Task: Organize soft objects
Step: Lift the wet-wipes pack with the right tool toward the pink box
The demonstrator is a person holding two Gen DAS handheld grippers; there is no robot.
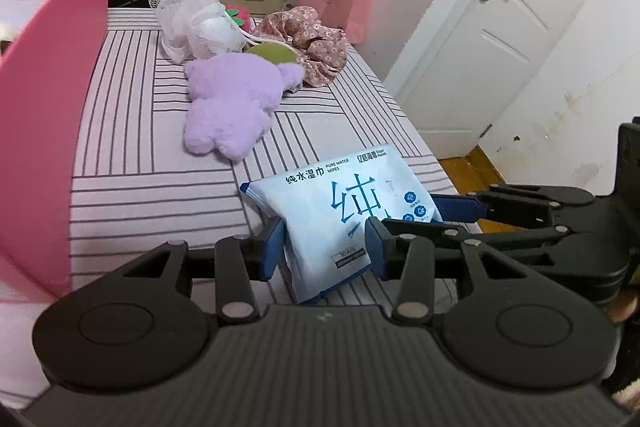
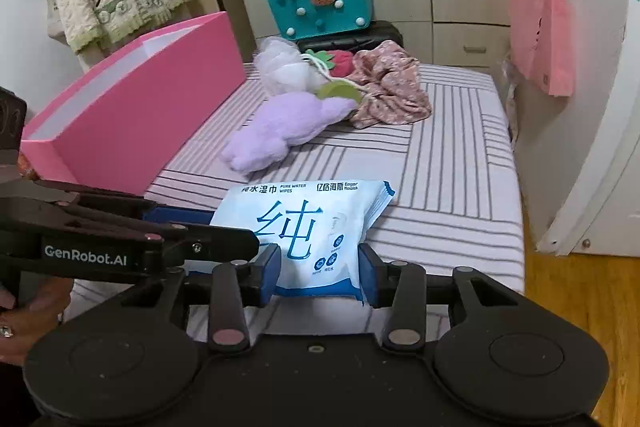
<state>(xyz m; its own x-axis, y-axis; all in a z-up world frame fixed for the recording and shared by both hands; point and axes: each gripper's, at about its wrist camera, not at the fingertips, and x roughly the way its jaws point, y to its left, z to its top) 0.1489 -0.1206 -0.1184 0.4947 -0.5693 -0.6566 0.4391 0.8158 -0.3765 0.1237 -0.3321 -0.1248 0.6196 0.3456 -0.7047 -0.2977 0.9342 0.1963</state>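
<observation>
Both grippers are showing matte black linkage arms with silver rivets and blue pads; the left gripper (image 2: pixel 208 231) is wearing white "GenRobot.AI" lettering at nine o'clock.

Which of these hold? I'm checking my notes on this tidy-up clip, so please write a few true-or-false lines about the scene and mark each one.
1. Both grippers clamp the pack of wet wipes: left gripper, right gripper. True.
2. The purple plush toy already lies inside the pink box. False: it lies on the striped bedsheet, beside the box.
3. The floral cloth sits farther from the grippers than the plush toy. True.
4. The teal handbag hangs on the door. False: it stands on a black case beyond the bed; a pink paper bag hangs by the door.
5. The wipes pack is torn open and empty. False: it looks sealed and full.
</observation>
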